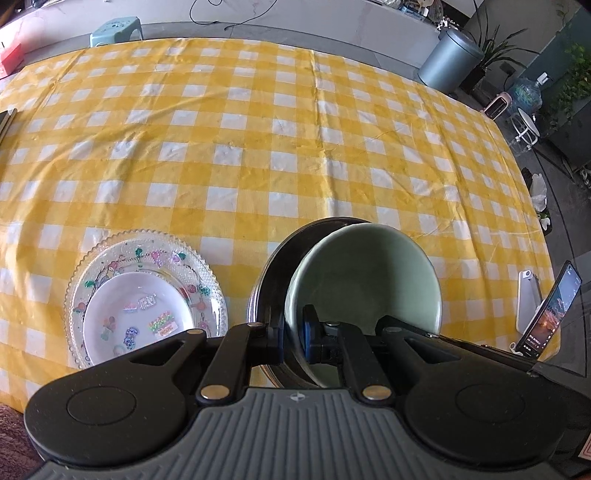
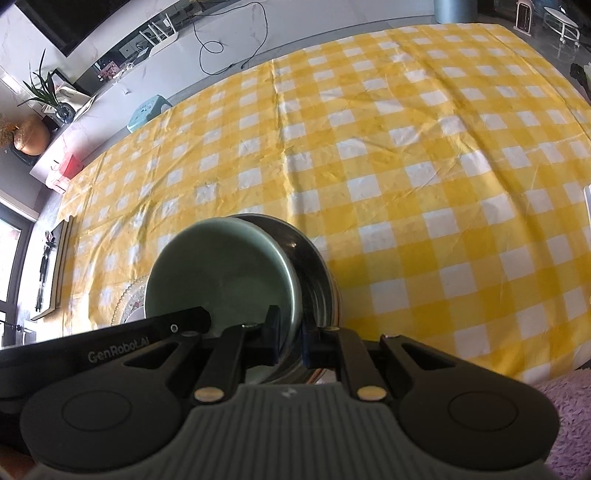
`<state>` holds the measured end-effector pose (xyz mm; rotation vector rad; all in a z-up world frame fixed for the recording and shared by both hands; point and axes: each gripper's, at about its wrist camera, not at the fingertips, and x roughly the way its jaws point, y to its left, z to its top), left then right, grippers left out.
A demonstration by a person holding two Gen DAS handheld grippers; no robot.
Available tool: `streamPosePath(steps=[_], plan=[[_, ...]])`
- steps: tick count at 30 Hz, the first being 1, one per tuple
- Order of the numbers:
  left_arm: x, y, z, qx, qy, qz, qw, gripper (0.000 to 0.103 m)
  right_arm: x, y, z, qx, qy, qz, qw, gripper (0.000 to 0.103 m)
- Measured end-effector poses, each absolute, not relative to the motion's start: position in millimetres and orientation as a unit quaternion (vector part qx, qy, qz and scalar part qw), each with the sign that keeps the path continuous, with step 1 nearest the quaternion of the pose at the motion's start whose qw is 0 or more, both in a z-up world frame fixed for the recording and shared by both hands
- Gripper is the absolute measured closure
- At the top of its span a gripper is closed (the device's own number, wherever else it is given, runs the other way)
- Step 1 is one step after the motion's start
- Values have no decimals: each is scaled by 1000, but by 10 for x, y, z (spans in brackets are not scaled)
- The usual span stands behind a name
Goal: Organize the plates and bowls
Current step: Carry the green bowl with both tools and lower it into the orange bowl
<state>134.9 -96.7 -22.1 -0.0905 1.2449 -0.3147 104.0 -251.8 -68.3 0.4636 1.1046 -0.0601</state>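
A pale green bowl point(image 1: 362, 280) sits tilted inside a dark metal bowl point(image 1: 269, 280) on the yellow checked tablecloth. My left gripper point(image 1: 293, 328) is shut on the left rims of the two nested bowls. In the right wrist view the green bowl point(image 2: 218, 266) and the metal bowl point(image 2: 314, 266) show again, and my right gripper point(image 2: 291, 339) is shut on their right rims. A clear glass plate with cartoon print point(image 1: 147, 251) lies to the left, with a white sticker-decorated dish point(image 1: 136, 317) on it.
A phone point(image 1: 550, 314) leans on a white stand point(image 1: 528, 299) at the table's right edge. The table's far edge point(image 1: 258, 40) borders a grey floor with a teal stool point(image 1: 116, 31) and a grey bin point(image 1: 450, 59). A purple fuzzy cloth point(image 2: 569, 413) lies at the near right.
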Motion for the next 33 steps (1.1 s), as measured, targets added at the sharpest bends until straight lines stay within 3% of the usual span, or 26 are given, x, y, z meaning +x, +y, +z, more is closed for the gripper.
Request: streamPosePath(steps=[24,27,33], plan=[[1327,-956,-196,-16,571,-156,805,96,1022,-2462,-607,194,518,-30,832,82],[1322,-951,-193,-17,569,-158,807,97,1008,-2458,-563,189,514,-26,836,77],[1312,-953,-178,-16,567,-160,808,98,980,-2479,-511,179,510,-27,841,81]])
